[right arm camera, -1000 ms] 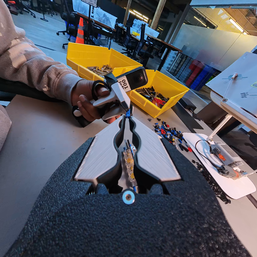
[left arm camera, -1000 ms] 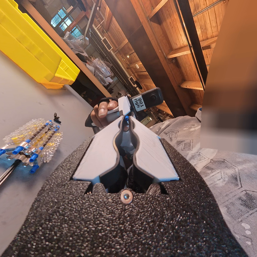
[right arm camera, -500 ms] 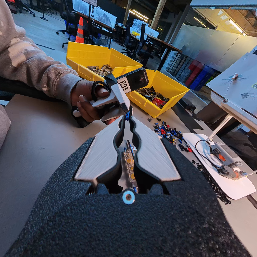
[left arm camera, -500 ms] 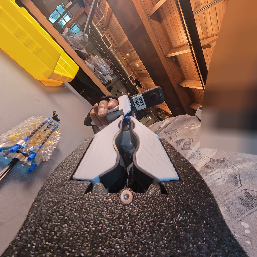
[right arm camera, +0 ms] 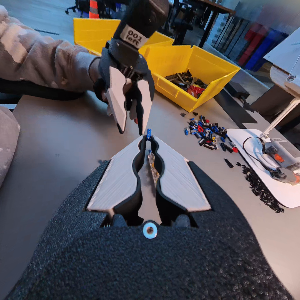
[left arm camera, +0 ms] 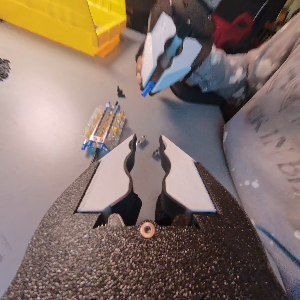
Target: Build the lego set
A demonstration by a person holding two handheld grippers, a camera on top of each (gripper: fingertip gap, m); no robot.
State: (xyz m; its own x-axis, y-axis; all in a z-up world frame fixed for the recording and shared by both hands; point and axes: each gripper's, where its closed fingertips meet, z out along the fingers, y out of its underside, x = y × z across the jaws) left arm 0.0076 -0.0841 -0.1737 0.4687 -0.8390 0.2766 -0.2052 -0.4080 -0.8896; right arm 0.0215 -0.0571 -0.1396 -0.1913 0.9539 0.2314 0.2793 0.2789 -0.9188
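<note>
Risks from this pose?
1. The right hand-held gripper pinches the blue pin only at its very tips; it may slip out.
2. The open left hand-held gripper hangs close by, so the two could collide.
3. Small loose parts lie on the table under the left one and might get knocked.

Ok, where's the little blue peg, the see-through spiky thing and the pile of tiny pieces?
blue peg [right arm camera: 148, 134], right wrist view, its tip.
see-through spiky thing [left arm camera: 105, 128], left wrist view, its middle.
pile of tiny pieces [right arm camera: 207, 132], right wrist view, its centre.
</note>
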